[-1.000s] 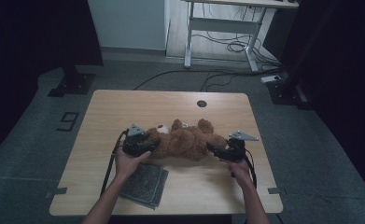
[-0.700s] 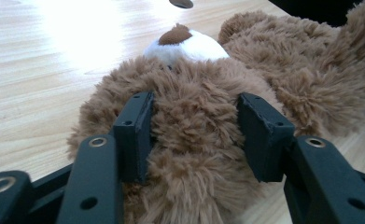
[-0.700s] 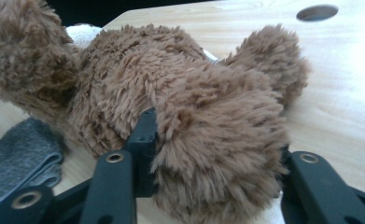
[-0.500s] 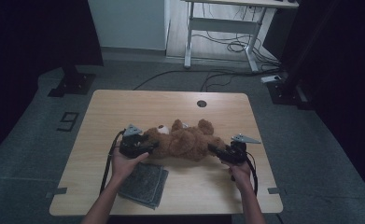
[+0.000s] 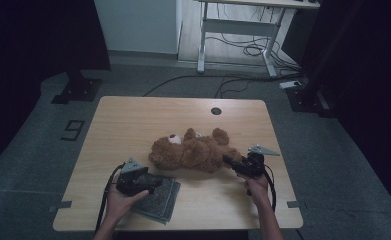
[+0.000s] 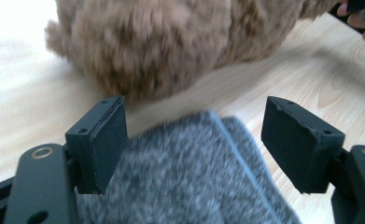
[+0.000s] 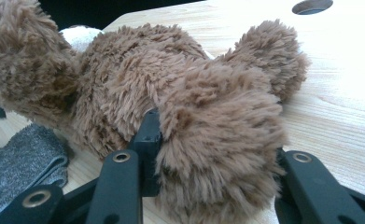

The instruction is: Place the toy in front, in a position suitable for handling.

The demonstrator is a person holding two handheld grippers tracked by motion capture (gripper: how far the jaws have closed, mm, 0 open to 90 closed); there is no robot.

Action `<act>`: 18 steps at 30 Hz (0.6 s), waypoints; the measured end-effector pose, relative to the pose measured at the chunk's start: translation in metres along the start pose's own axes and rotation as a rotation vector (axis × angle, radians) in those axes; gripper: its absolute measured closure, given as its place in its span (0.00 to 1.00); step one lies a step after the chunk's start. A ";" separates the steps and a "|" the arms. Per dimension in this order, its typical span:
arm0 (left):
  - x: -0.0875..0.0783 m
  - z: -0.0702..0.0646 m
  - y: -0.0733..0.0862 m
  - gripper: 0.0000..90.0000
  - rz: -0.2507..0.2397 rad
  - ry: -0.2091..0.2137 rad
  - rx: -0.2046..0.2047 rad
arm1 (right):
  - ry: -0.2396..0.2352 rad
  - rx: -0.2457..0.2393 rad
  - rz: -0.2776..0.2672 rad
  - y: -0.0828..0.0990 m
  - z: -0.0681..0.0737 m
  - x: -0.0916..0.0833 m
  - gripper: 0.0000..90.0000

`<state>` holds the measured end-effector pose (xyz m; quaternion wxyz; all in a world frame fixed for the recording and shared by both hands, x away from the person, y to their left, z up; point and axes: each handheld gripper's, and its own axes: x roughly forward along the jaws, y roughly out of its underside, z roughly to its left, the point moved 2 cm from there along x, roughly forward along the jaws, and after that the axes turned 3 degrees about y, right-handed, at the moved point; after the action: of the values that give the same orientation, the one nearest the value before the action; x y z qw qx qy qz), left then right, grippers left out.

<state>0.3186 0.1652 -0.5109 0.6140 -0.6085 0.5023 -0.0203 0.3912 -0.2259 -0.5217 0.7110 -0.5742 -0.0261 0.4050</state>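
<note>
The right gripper (image 5: 231,163) is clamped on a leg of the teddy bear (image 7: 171,116), probably to pin it on the table (image 5: 133,120). The left gripper (image 6: 194,140) has just been opening; its fingers stand apart over the folded grey cloth (image 6: 194,177), the bear just beyond them.

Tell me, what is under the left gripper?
A folded grey towel lies on the table under the open left gripper. Whatever is beneath the towel is covered. The teddy bear lies just beyond it.

Overhead faces table (image 5: 133,125); gripper cams close (blurry), share teddy (image 5: 195,152).
</note>
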 end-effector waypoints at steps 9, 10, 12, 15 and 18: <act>-0.010 0.009 0.019 0.25 0.006 -0.021 -0.036 | 0.001 0.003 -0.005 0.002 0.000 0.001 0.63; -0.011 0.009 0.020 0.25 0.007 -0.021 -0.037 | 0.000 0.002 -0.007 0.002 -0.001 0.001 0.63; -0.013 0.008 0.021 0.25 0.007 -0.031 -0.033 | -0.002 0.004 -0.007 0.002 -0.001 0.001 0.63; -0.013 0.005 0.022 0.24 0.011 -0.040 -0.024 | -0.002 0.006 -0.006 0.003 -0.001 0.001 0.63; -0.008 -0.002 0.024 0.22 0.035 -0.038 0.000 | 0.001 0.003 -0.006 0.003 -0.001 0.000 0.63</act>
<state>0.2996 0.1754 -0.5239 0.6236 -0.6000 0.5012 0.0019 0.3901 -0.2263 -0.5245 0.7129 -0.5733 -0.0268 0.4028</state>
